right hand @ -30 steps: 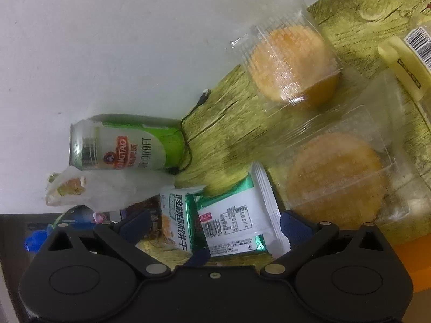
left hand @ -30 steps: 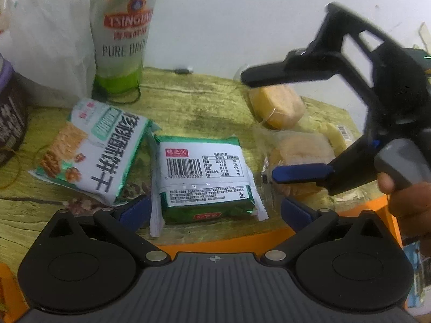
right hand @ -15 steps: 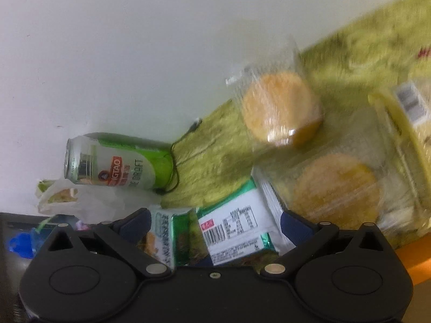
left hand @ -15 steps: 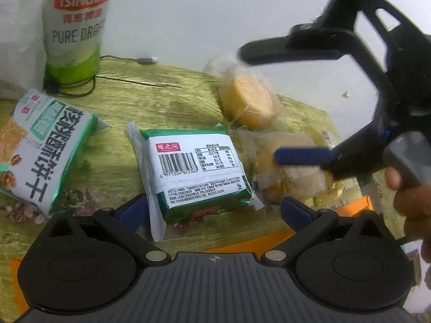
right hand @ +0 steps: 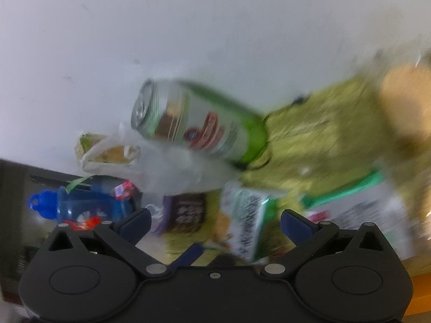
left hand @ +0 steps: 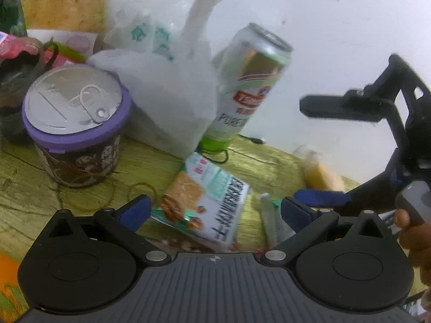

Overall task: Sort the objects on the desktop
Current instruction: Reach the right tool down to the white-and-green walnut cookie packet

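Table [left hand: 24,188], wood-grain. Containers: 1 purple-rimmed tub [left hand: 75,126], pull-tab lid sealed, contents hidden, toward the left edge; 1 green beer can [left hand: 245,99] at the back edge; 1 white plastic bag [left hand: 167,99] between them, contents indistinct.

Cracker packet [left hand: 207,204] lies between the spread fingers of the left gripper [left hand: 214,211], ungripped. Half a second ago the green barcode packet occupied that spot.

Right gripper [right hand: 214,224] wide, empty. Its view is motion-blurred; the cake packs at right are indistinct.

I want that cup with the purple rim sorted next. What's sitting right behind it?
Behind the purple-rimmed cup slumps a white plastic bag, with the green Tsingtao beer can standing to its right. Whatever the bag holds, and the table behind it, is hidden.
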`<state>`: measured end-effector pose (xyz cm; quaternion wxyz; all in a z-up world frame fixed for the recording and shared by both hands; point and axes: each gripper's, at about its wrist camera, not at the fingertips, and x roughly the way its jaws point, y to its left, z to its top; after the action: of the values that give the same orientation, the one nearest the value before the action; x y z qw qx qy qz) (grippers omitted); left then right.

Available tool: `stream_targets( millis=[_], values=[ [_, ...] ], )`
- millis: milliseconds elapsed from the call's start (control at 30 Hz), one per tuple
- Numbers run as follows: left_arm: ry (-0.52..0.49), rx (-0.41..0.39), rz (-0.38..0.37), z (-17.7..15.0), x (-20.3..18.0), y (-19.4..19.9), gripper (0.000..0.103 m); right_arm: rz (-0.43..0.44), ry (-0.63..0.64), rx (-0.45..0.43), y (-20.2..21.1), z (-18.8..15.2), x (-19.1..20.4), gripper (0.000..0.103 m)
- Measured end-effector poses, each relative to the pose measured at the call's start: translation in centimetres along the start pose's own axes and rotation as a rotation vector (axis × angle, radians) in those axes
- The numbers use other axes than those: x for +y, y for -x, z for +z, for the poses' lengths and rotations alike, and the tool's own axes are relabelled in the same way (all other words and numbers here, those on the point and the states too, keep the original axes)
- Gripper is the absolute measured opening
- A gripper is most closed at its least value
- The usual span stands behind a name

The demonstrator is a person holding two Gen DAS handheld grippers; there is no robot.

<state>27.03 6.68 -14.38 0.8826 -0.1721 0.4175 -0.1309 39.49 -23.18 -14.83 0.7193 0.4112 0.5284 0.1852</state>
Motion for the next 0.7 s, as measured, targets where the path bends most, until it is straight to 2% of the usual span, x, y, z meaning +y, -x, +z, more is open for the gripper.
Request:
stream_targets(
  millis=[67, 133, 433, 600, 700],
  values=[
    [-0.011, 0.006, -0.008, 0.1, 0.3, -0.5, 0.103, 0.030, -0.062, 0.018, -1.3, 0.0, -0.4, 0.103],
    [-0.018, 0.014, -0.010, 0.1, 0.6, -1.2, 0.103, 0.021, -0.090, 0.028, -2.2, 0.0, -0.5, 0.103],
    [-0.027, 0.074, -0.050, -1.0, 0.8, -2.0, 0.103, -0.054, -0.042, 0.060, -4.7, 0.1, 0.2, 0.103],
    [0.041, 0.135, -0.128, -1.5, 1.5, -1.3, 0.102, -0.039, -0.027, 0.064, -4.9, 0.5, 0.5, 0.103],
    [0.069, 0.160, -0.204, -2.0, 1.8, -1.0, 0.103, -0.020, -0.026, 0.069, -4.7, 0.8, 0.6, 0.103]
  ],
)
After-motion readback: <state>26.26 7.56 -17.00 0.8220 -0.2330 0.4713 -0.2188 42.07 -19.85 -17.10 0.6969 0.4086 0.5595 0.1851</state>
